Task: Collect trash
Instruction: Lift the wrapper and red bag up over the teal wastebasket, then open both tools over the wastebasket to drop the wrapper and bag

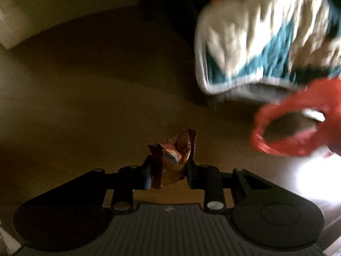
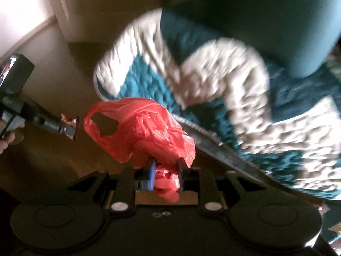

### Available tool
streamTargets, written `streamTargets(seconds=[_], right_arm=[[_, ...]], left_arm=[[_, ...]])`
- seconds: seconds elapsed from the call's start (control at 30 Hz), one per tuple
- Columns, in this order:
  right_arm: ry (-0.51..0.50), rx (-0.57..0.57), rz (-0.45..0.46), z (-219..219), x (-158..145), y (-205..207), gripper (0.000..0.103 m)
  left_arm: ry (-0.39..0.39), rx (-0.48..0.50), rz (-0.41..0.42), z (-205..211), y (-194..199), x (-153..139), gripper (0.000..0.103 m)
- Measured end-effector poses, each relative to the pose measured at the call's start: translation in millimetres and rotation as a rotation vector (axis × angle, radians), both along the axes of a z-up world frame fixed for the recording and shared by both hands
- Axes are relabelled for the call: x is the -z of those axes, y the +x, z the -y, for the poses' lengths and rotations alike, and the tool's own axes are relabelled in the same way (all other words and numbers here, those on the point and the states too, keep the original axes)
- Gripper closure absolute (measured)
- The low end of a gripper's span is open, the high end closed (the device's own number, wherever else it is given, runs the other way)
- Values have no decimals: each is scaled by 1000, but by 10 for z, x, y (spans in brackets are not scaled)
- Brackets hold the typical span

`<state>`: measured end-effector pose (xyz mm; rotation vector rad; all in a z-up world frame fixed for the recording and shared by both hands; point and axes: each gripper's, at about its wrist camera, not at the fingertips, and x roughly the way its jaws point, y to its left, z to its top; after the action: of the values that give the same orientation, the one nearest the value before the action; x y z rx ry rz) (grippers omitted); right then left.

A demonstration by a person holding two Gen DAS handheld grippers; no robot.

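— Showing what underfoot?
— Lying in shadow, a plain tan carpet floor, with a bright patch of light falling at the lower right of the left wrist view. Running along the back, a pale wall with a skirting board, and a door frame standing beside it.
— Sitting on the floor, anything?
— Spreading over the right side, a teal and cream rug, thick and knotted, blurred in both views. Resting on its far end, a dark teal seat, only partly showing.
— Holding what on the left?
— Pinching a crumpled snack wrapper, brown and orange, between the fingers of the left gripper; closed narrow on it, hanging clear above the carpet.
— And on the right?
— Clamping a gathered bunch of a red plastic bag between the fingers of the right gripper, blue pads pressing from both sides. Drooping forward over the carpet, with one cut-out handle gaping toward the left gripper; wrapper just beside that handle, not touching.
— Reading any brand or label?
— Showing a small round leaf emblem on the wrapper, lettering too crumpled to read. Showing pale letters on the left gripper's body in the right wrist view, too blurred to make out.
— Showing the person at all?
— Peeking in at the left edge, part of a hand gripping the left gripper's handle.
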<state>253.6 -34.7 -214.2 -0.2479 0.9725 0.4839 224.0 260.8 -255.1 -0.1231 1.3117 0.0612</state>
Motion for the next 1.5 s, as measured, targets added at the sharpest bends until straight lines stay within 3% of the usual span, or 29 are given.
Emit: streamTargets(seconds=[0.13, 0.3, 0.53, 0.73, 0.9, 1.17, 1.3, 1.5], right_arm=[[44, 33, 86, 145, -464, -200, 83], [120, 65, 195, 416, -1103, -486, 83], [245, 112, 363, 802, -1905, -651, 83], [304, 127, 520, 1091, -2621, -622, 83], [305, 151, 607, 1217, -3082, -415, 83], [305, 228, 601, 1291, -3455, 95, 83], [286, 255, 573, 1316, -3485, 379, 83], [290, 258, 480, 1361, -3313, 779, 83]], left_arm=[[27, -47, 91, -83, -49, -632, 73], [47, -83, 221, 102, -119, -1315, 73], [57, -84, 420, 491, -138, -2480, 73], [47, -38, 561, 1005, -2, -3154, 73], [36, 31, 649, 1528, 258, -3559, 73], [33, 129, 686, 2167, 721, -3993, 73], [45, 159, 662, 2359, 957, -4016, 73], [69, 174, 577, 2553, 1397, -3798, 73]])
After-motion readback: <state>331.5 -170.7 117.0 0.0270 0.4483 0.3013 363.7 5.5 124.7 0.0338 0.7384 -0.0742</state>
